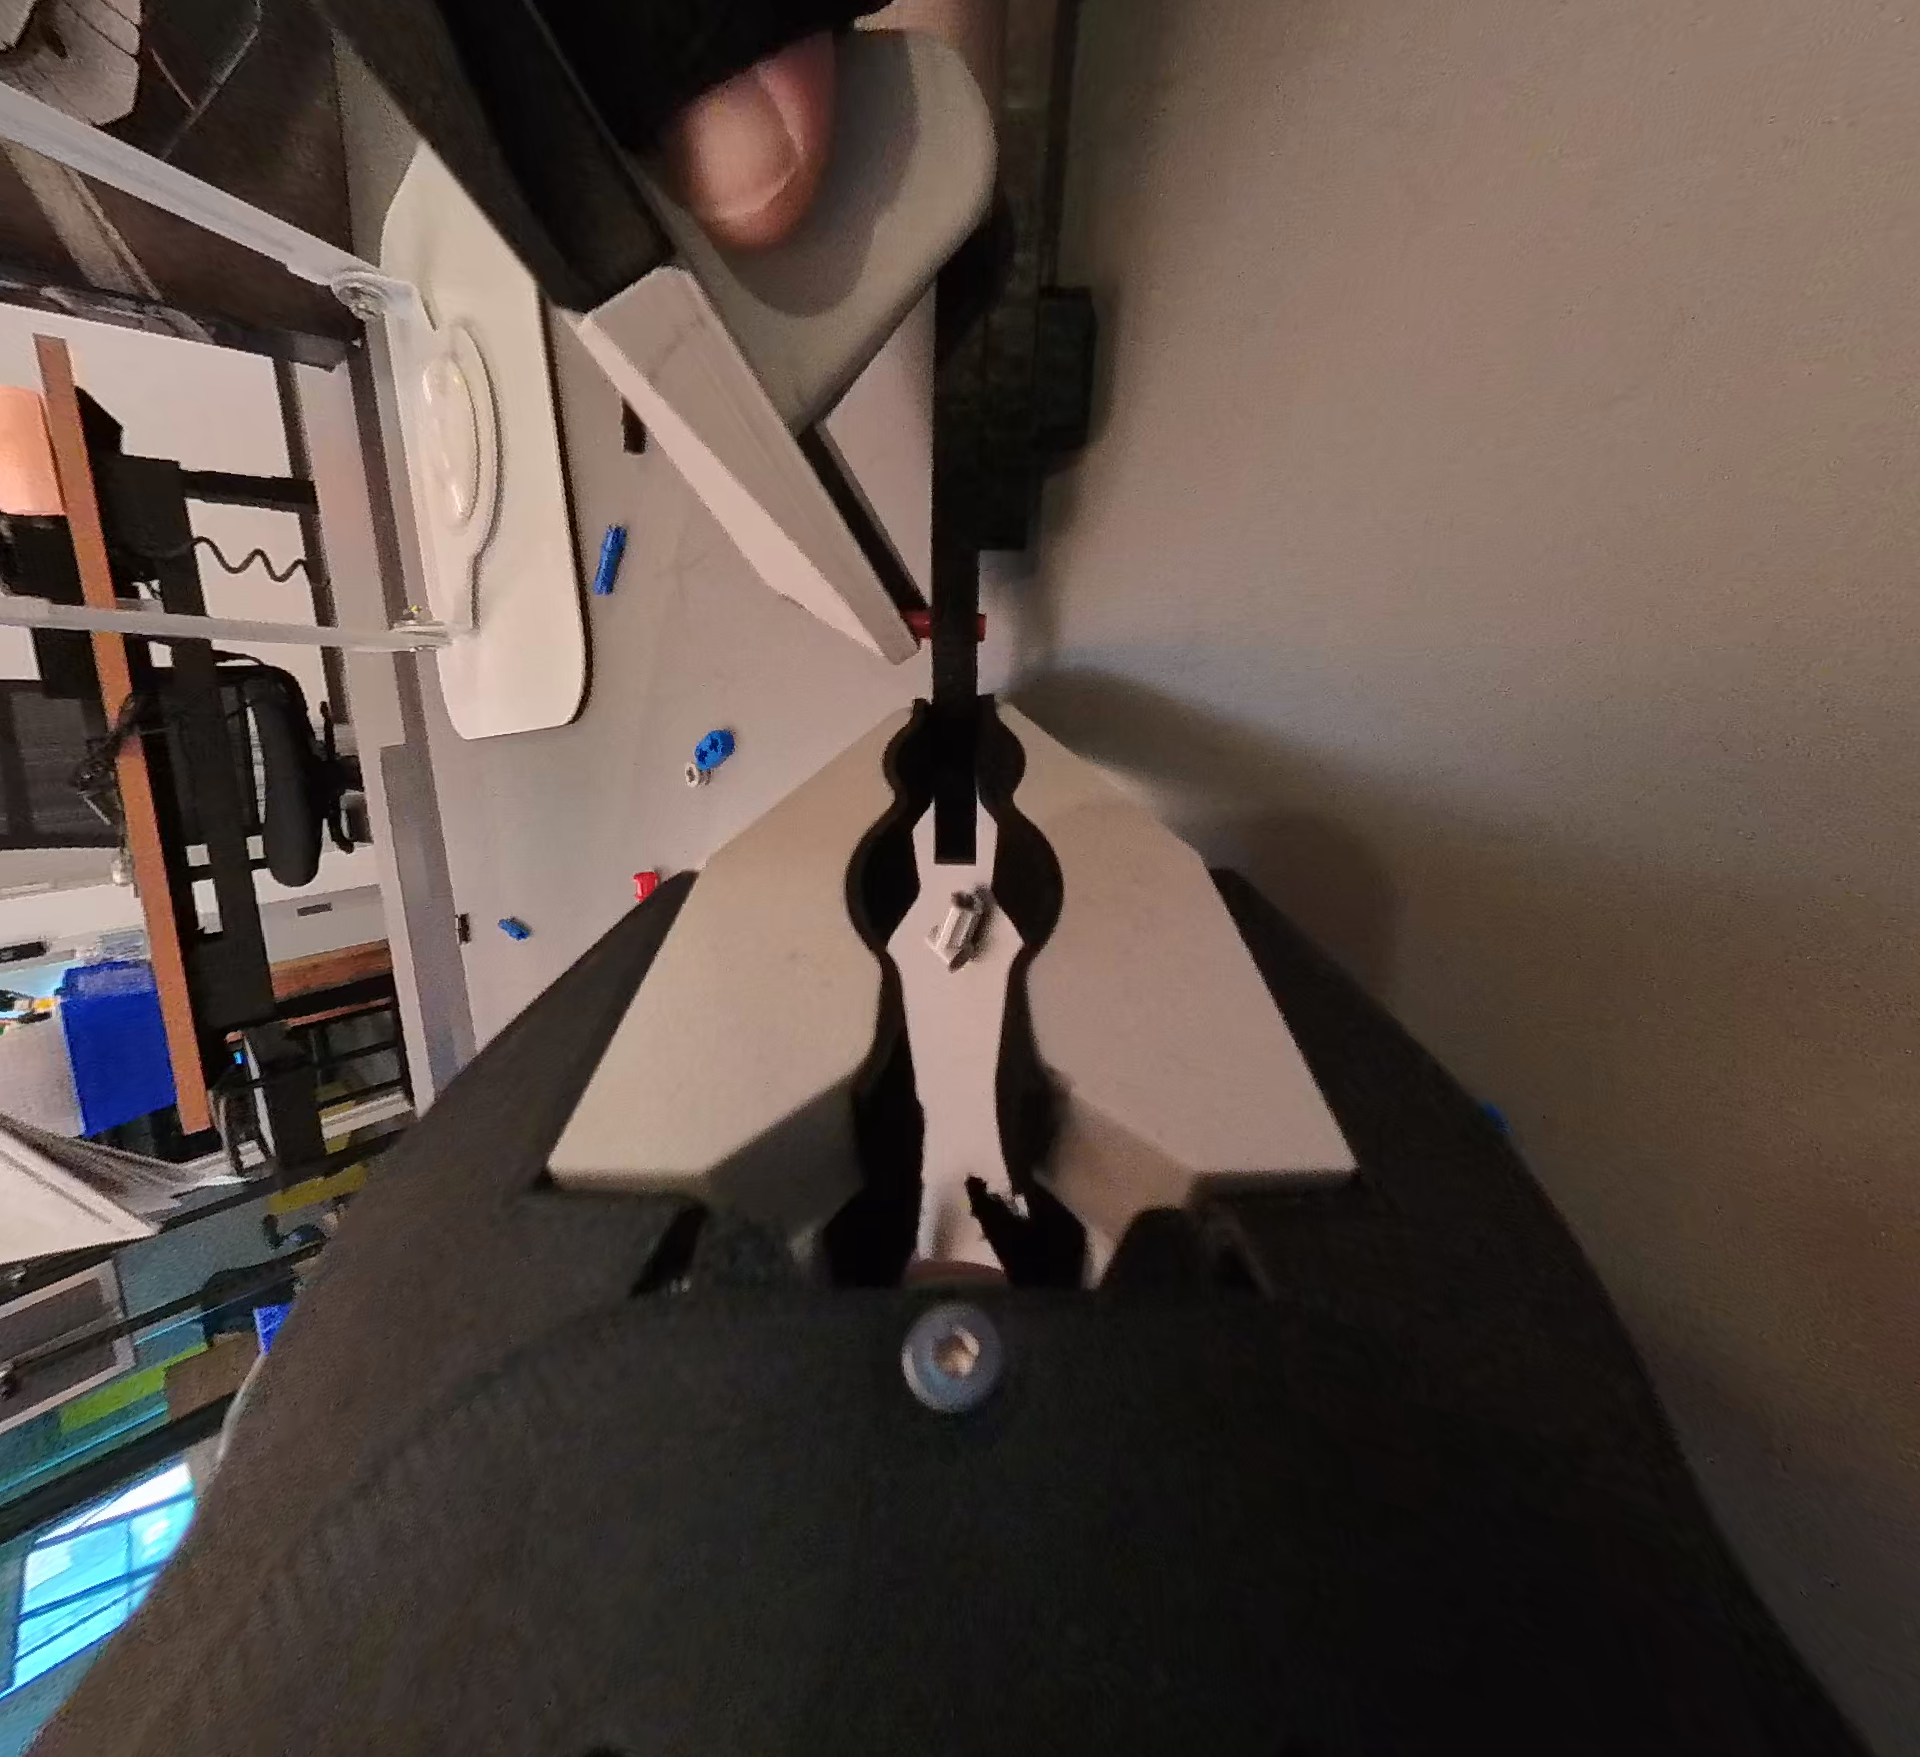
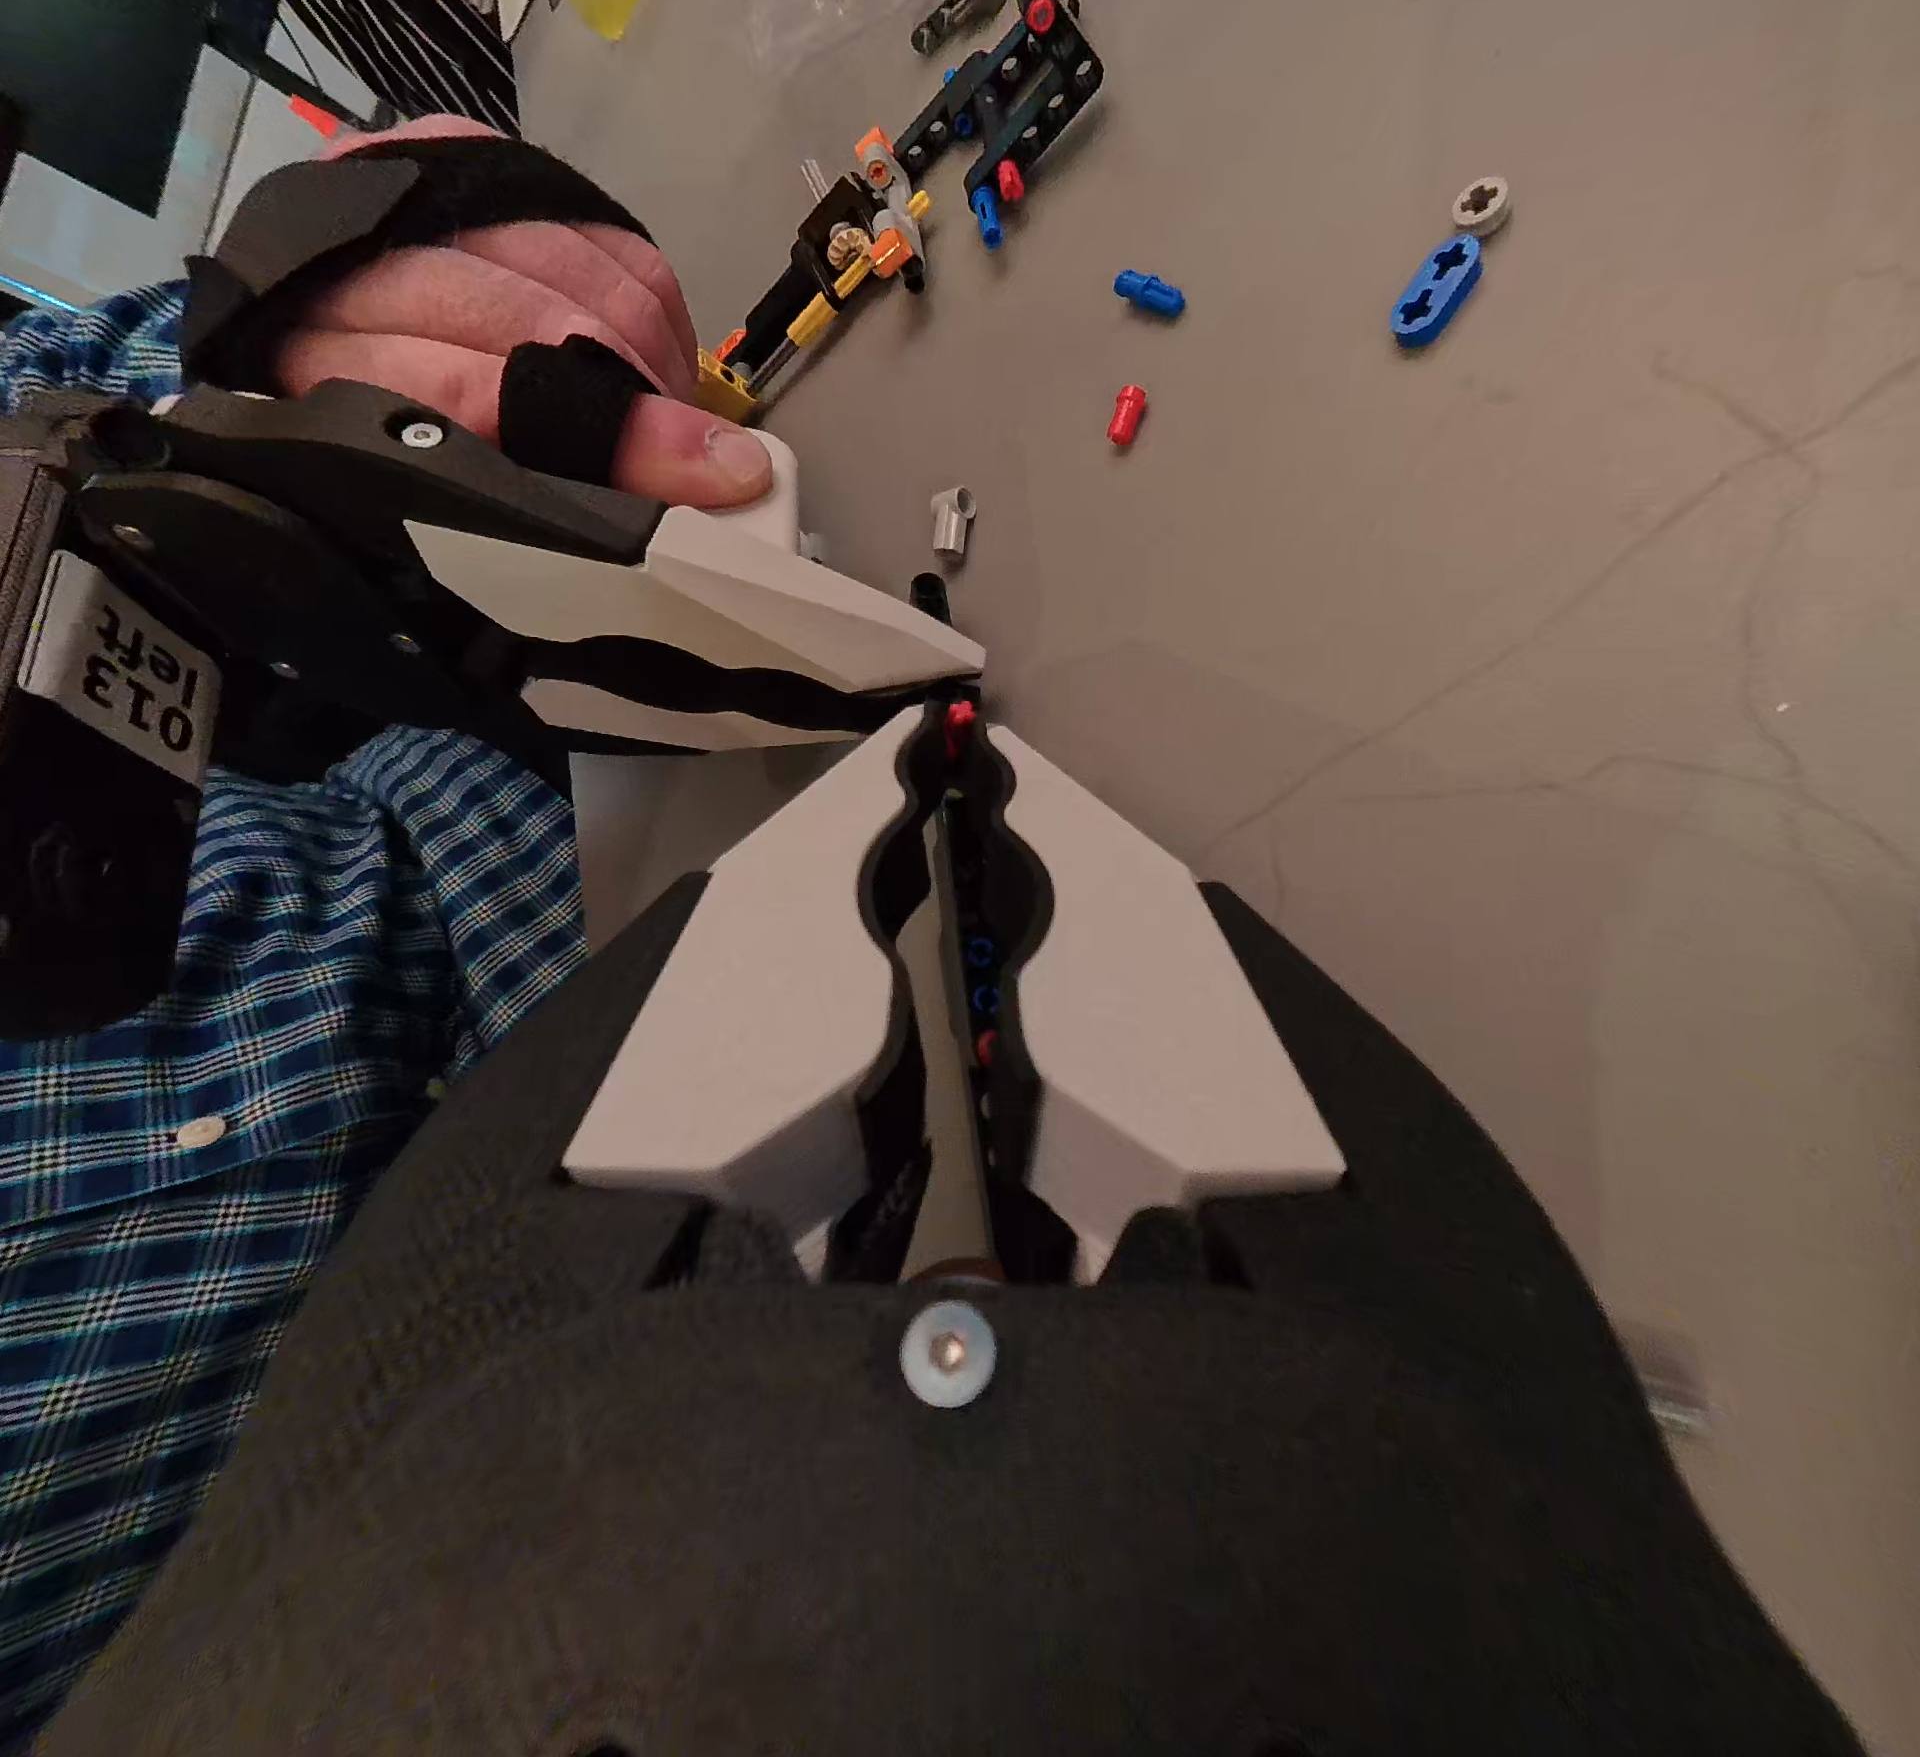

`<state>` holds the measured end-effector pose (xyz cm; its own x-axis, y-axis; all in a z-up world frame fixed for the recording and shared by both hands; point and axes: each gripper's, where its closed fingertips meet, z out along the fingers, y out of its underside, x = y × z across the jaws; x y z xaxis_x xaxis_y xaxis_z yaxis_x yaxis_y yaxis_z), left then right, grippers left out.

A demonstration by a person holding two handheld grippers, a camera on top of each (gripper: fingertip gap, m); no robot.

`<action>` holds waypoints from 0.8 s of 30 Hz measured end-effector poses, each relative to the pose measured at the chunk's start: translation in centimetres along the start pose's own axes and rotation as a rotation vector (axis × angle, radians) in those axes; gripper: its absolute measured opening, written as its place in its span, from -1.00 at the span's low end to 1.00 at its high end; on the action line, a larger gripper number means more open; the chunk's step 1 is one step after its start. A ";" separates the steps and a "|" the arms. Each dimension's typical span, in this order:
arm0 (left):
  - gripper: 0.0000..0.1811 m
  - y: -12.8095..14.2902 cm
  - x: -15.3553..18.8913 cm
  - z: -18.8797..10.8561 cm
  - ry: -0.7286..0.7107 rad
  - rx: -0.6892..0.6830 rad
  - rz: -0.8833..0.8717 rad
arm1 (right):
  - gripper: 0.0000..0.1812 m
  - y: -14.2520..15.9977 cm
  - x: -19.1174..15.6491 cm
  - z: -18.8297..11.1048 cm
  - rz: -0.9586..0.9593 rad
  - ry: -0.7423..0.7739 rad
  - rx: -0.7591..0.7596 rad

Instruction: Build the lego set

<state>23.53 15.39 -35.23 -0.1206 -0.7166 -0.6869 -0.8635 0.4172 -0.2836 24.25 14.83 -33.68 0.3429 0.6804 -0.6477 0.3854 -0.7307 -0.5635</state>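
Left gripper (image 1: 956,720): clenched edge-on around a black beam (image 1: 956,772).
Right gripper (image 2: 956,720): clenched around the same black beam (image 2: 961,876), a red pin (image 2: 958,718) at its tips.
Handling: light, rigid plastic, likely slippery; best pinched on the flat faces.
Beam's place: aloft between both tips, above the grey table (image 2: 1455,772).
Loose parts: blue link (image 2: 1436,292) at one o'clock; half-built frame (image 2: 1023,81) at twelve.

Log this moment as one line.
left tool: shut on black beam | right tool: shut on black beam | red pin: at both tips | blue link: loose on table
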 end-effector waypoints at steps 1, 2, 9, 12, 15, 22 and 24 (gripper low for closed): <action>-0.93 0.0 0.0 0.0 0.006 0.000 -0.003 | -0.99 0.0 0.0 0.0 -0.005 0.004 -0.002; -0.93 0.0 0.0 0.1 0.008 0.004 -0.009 | -0.99 0.0 0.1 0.0 -0.007 0.006 -0.004; -0.85 -0.7 -0.6 0.5 -0.008 0.008 -0.004 | -0.99 -0.4 -0.1 -0.4 0.065 -0.065 0.024; -0.93 -0.7 -0.6 0.4 -0.010 0.017 -0.001 | -0.99 -0.3 -0.2 -0.3 0.061 -0.071 0.017; -0.93 -0.8 -0.8 0.4 -0.012 0.032 -0.018 | -0.99 -0.4 -0.2 -0.4 0.067 -0.082 0.024; -0.85 -1.1 -0.5 0.1 0.042 0.082 -0.045 | -0.99 -0.5 -0.3 -0.5 0.089 -0.112 0.033; -0.82 -1.1 -0.5 0.2 0.044 0.095 -0.060 | -0.98 -0.5 -0.3 -0.5 0.089 -0.110 0.030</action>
<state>24.64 15.38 -34.70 -0.0936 -0.7650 -0.6372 -0.8198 0.4224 -0.3867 24.38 15.03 -32.97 0.2784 0.6038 -0.7469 0.3311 -0.7903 -0.5155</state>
